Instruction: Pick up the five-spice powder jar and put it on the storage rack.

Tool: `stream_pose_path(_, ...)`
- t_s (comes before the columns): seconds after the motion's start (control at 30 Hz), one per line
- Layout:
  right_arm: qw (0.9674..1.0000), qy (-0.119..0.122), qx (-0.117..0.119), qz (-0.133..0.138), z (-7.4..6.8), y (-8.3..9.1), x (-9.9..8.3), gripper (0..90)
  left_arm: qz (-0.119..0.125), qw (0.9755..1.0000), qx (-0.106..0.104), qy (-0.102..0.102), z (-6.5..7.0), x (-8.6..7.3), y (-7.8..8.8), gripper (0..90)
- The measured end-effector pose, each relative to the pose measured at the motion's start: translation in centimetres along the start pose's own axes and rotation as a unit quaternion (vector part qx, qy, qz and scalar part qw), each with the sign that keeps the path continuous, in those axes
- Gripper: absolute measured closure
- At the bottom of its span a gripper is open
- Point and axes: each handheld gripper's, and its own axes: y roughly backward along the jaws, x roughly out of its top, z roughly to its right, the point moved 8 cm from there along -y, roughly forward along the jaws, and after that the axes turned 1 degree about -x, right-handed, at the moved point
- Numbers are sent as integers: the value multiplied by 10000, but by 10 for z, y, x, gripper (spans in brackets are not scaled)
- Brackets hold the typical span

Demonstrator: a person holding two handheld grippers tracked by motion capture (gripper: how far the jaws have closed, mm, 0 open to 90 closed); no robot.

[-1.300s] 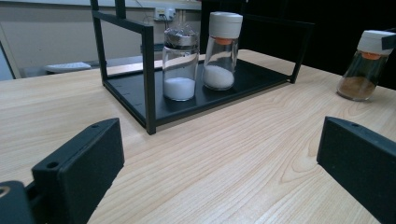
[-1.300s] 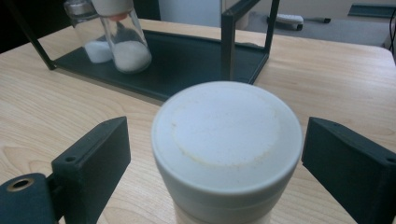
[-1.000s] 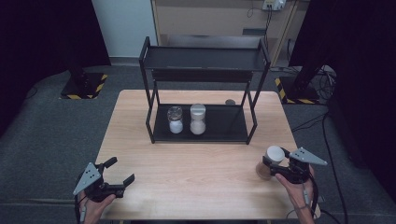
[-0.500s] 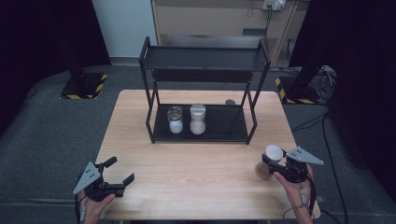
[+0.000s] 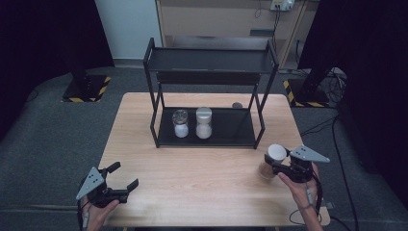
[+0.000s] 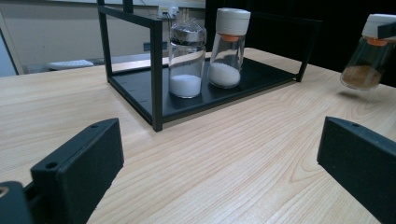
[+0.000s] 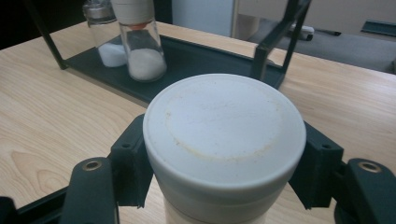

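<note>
Wooden bench (image 5: 202,178), black rack (image 5: 210,91) at back. Right tongs (image 5: 272,162) pinching white-capped spice jar (image 5: 269,161), tilted, off surface. Left tongs (image 5: 124,176) spread, empty.

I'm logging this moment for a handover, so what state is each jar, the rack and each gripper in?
Brown-powder glass jar with white cap: capped, clamped at the cap, lifted clear of the table, tilted.
Right gripper: shut on that cap.
Left gripper: open, holding nothing.
Metal-lidded glass jar: upright on the lower shelf.
White-capped glass jar: upright beside it.
Black metal two-tier rack: top shelf bare.
</note>
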Motion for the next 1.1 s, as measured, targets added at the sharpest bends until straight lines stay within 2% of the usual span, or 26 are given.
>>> stream_pose_path(0.43,9988,232,421,-82,-14,-20,29,342,-30,10000,-33,10,-1,0,0,0)
stream_pose_path(0.63,9979,262,592,-75,-21,-29,40,342,-51,10000,-53,-4,0,0,-1,0)
stream_pose_path(1.1,9954,367,877,-82,-37,-53,65,341,-55,10000,-78,-21,0,-1,0,0)
